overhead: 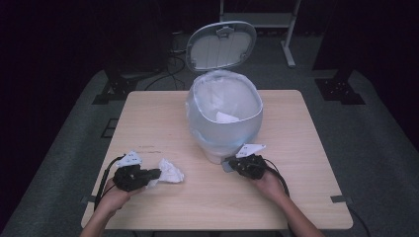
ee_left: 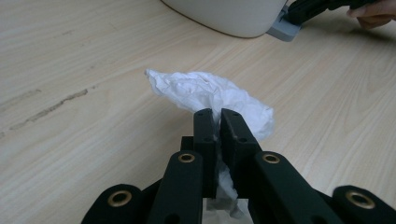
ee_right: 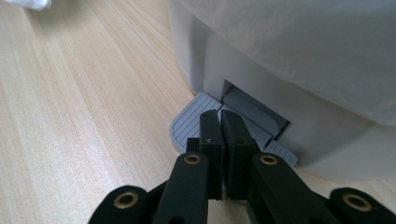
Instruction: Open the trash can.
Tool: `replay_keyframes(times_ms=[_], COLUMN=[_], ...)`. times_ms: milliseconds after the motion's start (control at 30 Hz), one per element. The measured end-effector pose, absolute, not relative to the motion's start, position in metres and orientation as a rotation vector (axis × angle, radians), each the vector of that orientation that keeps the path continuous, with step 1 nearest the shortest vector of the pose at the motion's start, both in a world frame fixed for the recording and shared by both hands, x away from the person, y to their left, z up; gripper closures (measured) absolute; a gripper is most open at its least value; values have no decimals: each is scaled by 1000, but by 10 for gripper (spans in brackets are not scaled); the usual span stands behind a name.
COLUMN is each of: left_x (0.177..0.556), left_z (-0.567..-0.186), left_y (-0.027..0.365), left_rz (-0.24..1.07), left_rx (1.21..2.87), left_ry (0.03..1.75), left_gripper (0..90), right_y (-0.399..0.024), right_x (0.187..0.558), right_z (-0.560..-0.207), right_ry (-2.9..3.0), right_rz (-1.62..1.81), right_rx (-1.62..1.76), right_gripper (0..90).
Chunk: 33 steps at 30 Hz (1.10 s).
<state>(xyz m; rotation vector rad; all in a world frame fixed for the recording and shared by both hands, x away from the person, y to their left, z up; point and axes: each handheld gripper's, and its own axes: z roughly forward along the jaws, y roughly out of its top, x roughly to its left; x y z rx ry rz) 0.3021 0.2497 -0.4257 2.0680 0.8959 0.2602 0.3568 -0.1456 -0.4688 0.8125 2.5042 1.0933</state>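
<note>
Clamping a crumpled white tissue (ee_left: 212,95), the left gripper (ee_left: 218,114) has its jaws closed on the paper, most of the wad bulging beyond the tips and a strip trailing between the jaws; in the high view the tissue (overhead: 169,171) sits at the front left of the wooden table (overhead: 296,197). Right gripper (ee_right: 219,116): jaws closed together, holding nothing, tips resting on the grey pedal (ee_right: 187,126) of the lined bin (overhead: 225,116), whose lid (overhead: 221,45) stands open.

A lab-like recording room — dark surround, grey carpet (overhead: 59,148), metal stand legs (overhead: 289,49).
</note>
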Motion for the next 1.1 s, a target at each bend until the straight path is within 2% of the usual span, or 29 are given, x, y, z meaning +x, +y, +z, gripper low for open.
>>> replay_keyframes(times_ms=[1100], left_x=[295], left_z=[-359], left_y=[262], left_rz=[268], left_rx=[1988], left_ry=[866], left_gripper=[848], right_y=[-145], right_x=[356], right_z=[-469], right_ry=[2505], right_rz=[1090], right_rx=[813], right_gripper=[873])
